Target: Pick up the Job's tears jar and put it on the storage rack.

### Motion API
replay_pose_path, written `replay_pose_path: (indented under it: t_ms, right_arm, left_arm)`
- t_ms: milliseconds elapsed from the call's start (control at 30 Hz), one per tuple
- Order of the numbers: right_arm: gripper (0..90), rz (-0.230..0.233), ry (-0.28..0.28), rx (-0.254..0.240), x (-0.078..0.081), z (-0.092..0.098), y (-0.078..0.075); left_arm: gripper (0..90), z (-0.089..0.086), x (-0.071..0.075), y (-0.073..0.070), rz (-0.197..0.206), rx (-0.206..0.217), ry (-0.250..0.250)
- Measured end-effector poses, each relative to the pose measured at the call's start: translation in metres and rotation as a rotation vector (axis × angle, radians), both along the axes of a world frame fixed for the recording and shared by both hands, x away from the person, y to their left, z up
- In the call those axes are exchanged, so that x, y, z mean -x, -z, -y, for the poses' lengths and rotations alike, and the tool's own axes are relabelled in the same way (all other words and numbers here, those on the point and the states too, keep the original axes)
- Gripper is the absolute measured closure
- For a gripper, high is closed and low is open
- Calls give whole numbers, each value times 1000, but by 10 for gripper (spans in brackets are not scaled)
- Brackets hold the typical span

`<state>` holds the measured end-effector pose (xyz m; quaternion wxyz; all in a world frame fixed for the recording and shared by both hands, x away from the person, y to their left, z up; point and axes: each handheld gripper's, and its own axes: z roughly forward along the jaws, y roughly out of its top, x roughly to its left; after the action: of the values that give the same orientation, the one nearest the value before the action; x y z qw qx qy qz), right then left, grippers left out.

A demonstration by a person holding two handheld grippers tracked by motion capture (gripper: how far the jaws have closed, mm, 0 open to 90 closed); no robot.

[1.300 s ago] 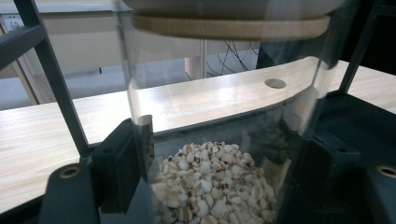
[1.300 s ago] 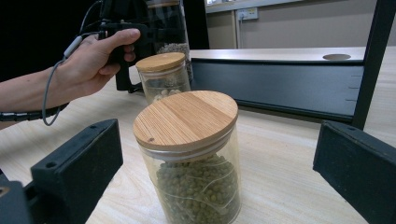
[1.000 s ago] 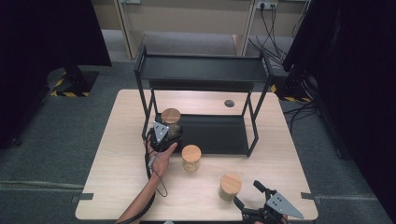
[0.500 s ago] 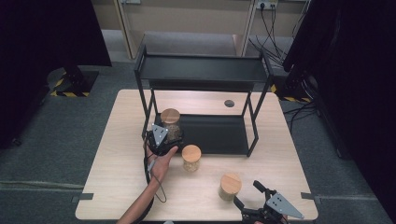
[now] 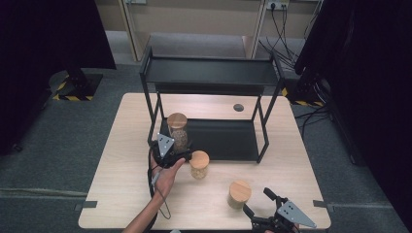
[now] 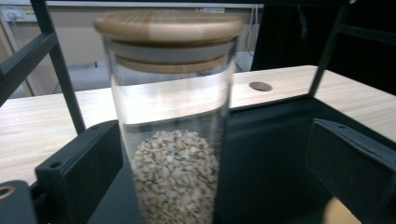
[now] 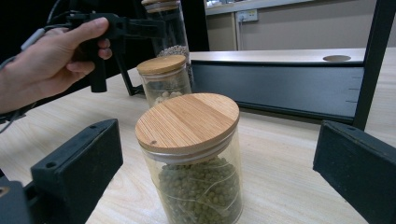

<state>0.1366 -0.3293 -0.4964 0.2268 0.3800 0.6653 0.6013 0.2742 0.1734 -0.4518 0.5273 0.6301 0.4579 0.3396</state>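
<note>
A tall glass jar (image 5: 177,130) with a wooden lid and pale grains stands on the left end of the black rack's lower shelf (image 5: 223,138). My left gripper (image 5: 174,151) has just been opening; its jaws now stand open on either side of the jar (image 6: 175,140), with a wide gap on the right side. A short jar of green beans (image 5: 239,194) stands near the table's front edge. It sits between the open jaws of my right gripper (image 5: 256,203), and neither pad touches this jar (image 7: 196,154).
A second short jar (image 5: 199,164) with pale beans stands on the table just in front of the rack, beside my left hand. The two-tier black rack (image 5: 209,73) takes up the table's back half. A round hole (image 5: 238,107) lies behind the lower shelf.
My left gripper has opened off the tall jar and drawn back a little toward the person. The jar stays upright on the shelf. The right gripper has not moved.
</note>
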Motion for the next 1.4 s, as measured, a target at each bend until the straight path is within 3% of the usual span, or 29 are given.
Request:
replay_pose_path:
  t_ms: [633, 1033, 1400]
  right_arm:
    - [17, 5, 4, -2, 1, 0, 0]
    - [16, 5, 4, -2, 1, -1, 1]
    - [16, 10, 4, -2, 1, -1, 1]
  left_arm:
    - [33, -24, 46, -2, 62, -13, 98]
    - [33, -46, 81, 7, 84, 34, 130]
    - [31, -49, 103, 12, 106, 58, 177]
